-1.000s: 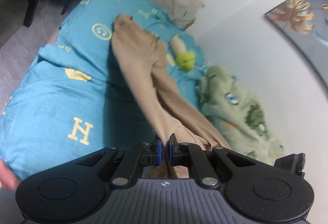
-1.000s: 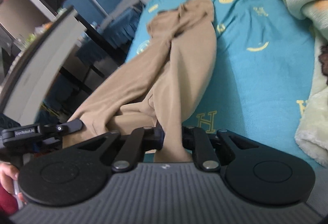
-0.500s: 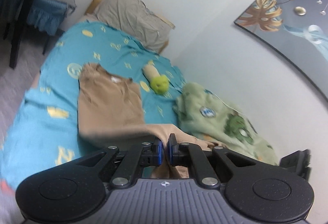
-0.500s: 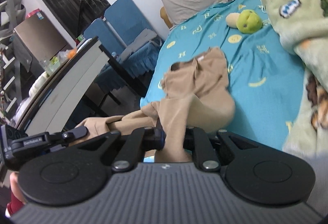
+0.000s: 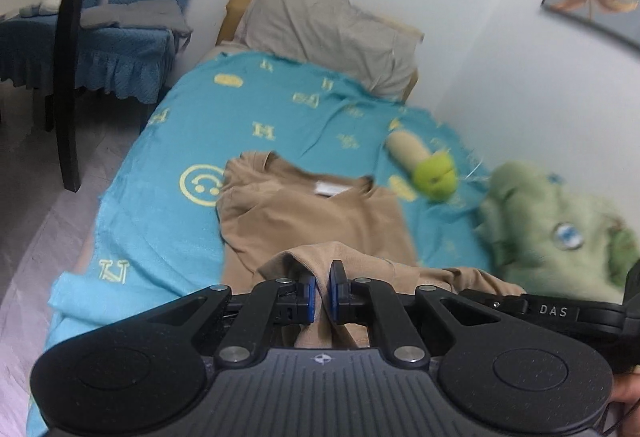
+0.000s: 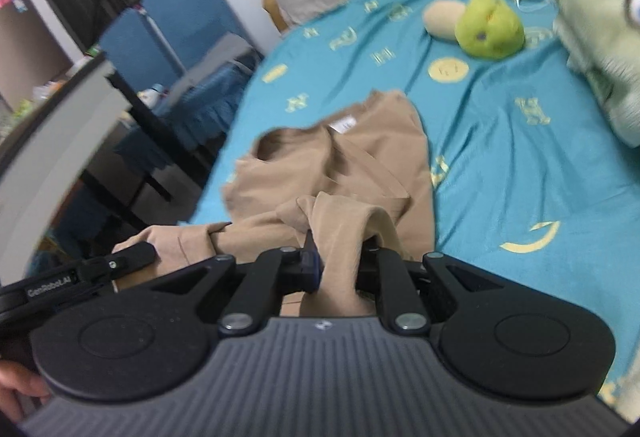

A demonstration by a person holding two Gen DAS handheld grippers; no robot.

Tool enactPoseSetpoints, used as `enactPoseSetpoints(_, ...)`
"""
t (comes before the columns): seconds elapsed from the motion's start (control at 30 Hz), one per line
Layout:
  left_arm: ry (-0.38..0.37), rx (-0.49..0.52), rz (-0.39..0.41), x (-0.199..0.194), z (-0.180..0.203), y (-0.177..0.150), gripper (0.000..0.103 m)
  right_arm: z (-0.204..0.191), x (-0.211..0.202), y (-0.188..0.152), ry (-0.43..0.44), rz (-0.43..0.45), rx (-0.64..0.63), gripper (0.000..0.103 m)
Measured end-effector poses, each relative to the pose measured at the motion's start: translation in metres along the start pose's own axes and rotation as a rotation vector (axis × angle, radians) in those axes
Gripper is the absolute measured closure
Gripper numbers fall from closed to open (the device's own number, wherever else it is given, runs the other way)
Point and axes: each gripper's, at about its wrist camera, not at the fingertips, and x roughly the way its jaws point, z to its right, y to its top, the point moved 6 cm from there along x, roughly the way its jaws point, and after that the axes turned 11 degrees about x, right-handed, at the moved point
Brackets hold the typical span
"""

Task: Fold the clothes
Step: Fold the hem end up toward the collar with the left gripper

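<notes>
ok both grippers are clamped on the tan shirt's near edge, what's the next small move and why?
Probably carry the pinched edge forward toward the collar. The left gripper and right gripper each hold bunched fabric of the tan shirt, whose collar end lies flat on the teal bedsheet, so the fold looks only half made.

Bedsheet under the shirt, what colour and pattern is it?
The bedsheet is turquoise with yellow letters and smiley faces, clearest in the left wrist view.
</notes>
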Motion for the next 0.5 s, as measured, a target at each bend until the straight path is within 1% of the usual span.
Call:
enactPoseSetpoints(0.07, 0.020, 0.038, -0.016, 0.024, -0.005, -0.005, 0.095, 0.007, 0.022, -0.004, -0.030, -0.008, -0.023, 0.090)
enactPoseSetpoints(0.17, 0.039, 0.042, -0.070, 0.062, -0.015, -0.018, 0.094, 0.018, 0.051, -0.008, -0.071, -0.024, -0.051, 0.089)
enactPoseSetpoints(0.27, 0.060, 0.044, -0.126, 0.089, -0.023, -0.031, 0.093, 0.027, 0.070, -0.013, -0.091, -0.058, -0.050, 0.089)
enactPoseSetpoints(0.33, 0.069, 0.060, -0.147, 0.097, -0.024, -0.036, 0.092, 0.029, 0.075, -0.015, -0.092, -0.064, -0.053, 0.089)
enactPoseSetpoints(0.47, 0.089, 0.098, -0.146, 0.093, -0.019, -0.034, 0.091, 0.026, 0.072, -0.015, -0.100, -0.064, -0.054, 0.088)
enactPoseSetpoints(0.5, 0.094, 0.114, -0.141, 0.090, -0.016, -0.033, 0.089, 0.023, 0.070, -0.015, -0.108, -0.061, -0.065, 0.088)
